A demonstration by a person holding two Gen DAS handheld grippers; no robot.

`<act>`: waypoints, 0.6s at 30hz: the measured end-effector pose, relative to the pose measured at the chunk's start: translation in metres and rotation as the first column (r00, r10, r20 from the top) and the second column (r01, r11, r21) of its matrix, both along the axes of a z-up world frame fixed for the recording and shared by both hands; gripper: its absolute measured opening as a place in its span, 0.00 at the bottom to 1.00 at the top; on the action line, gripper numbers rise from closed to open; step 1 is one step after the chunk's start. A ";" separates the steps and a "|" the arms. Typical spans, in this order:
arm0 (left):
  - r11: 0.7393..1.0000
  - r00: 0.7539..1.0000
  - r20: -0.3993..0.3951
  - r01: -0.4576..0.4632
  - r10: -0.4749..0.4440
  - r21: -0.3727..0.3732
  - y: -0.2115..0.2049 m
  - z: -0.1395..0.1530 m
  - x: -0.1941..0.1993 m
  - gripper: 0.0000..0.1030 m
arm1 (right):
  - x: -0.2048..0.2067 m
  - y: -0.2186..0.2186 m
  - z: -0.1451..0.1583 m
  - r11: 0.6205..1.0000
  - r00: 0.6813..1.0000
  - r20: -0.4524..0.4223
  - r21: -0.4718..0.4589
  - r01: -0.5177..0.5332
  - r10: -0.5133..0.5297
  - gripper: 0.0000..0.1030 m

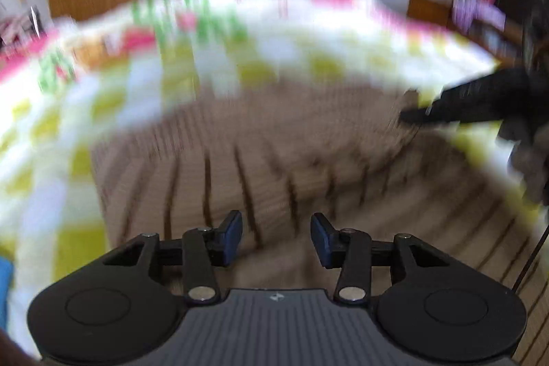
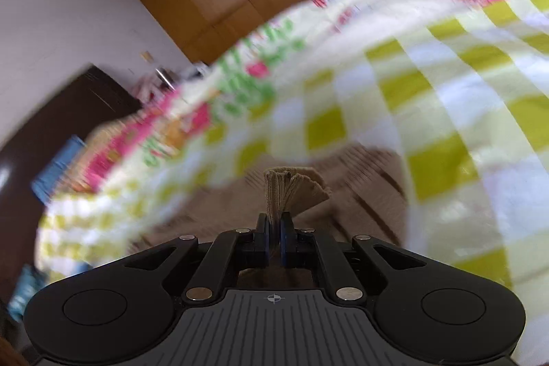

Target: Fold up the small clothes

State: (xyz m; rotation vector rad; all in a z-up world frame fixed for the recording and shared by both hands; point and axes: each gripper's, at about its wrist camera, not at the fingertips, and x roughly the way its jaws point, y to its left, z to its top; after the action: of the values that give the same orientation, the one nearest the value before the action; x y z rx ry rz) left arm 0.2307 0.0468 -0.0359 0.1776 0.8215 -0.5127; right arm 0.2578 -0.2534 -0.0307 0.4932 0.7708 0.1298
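1. Brown ribbed garment (image 1: 274,139) lies on the checked bedspread (image 1: 61,132), centre of the left view; soft, light and limp, likely to sag.
2. Right gripper (image 2: 274,228) pinches a bunched corner at 12 o'clock.
3. Left gripper (image 1: 276,237) stands wide, empty; best hold looks like the opposite edge.

A tan ribbed garment (image 2: 295,186) is seen ahead of the blue pads (image 2: 284,237); beyond it, a yellow-green-and-white checked blanket (image 2: 446,98), pink-bordered.
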 end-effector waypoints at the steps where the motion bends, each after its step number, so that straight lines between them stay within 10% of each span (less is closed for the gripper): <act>1: 1.000 1.000 0.004 0.010 -0.010 0.016 0.002 -0.004 -0.004 0.55 | 0.001 0.000 -0.008 1.000 0.999 -0.043 -0.024 0.000 -0.002 0.11; 8: 0.998 0.999 0.024 0.030 -0.028 -0.054 0.025 0.027 -0.027 0.55 | -0.034 -0.004 0.028 0.988 0.996 0.084 -0.150 0.047 -0.035 0.12; 13: 0.990 0.990 0.136 -0.003 0.022 -0.138 0.018 0.044 -0.008 0.56 | -0.034 0.042 0.051 0.969 0.973 0.184 -0.229 -0.094 0.138 0.12; 18: 0.999 0.999 0.017 -0.047 0.047 -0.001 0.014 0.002 0.021 0.57 | 0.002 0.100 0.018 0.915 0.934 0.050 -0.230 -0.332 0.352 0.10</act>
State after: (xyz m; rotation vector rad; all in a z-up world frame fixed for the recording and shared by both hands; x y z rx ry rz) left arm 0.2520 0.0612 -0.0342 0.1619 0.8070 -0.4665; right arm 0.2599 -0.1530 -0.0128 0.1372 0.7665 0.3883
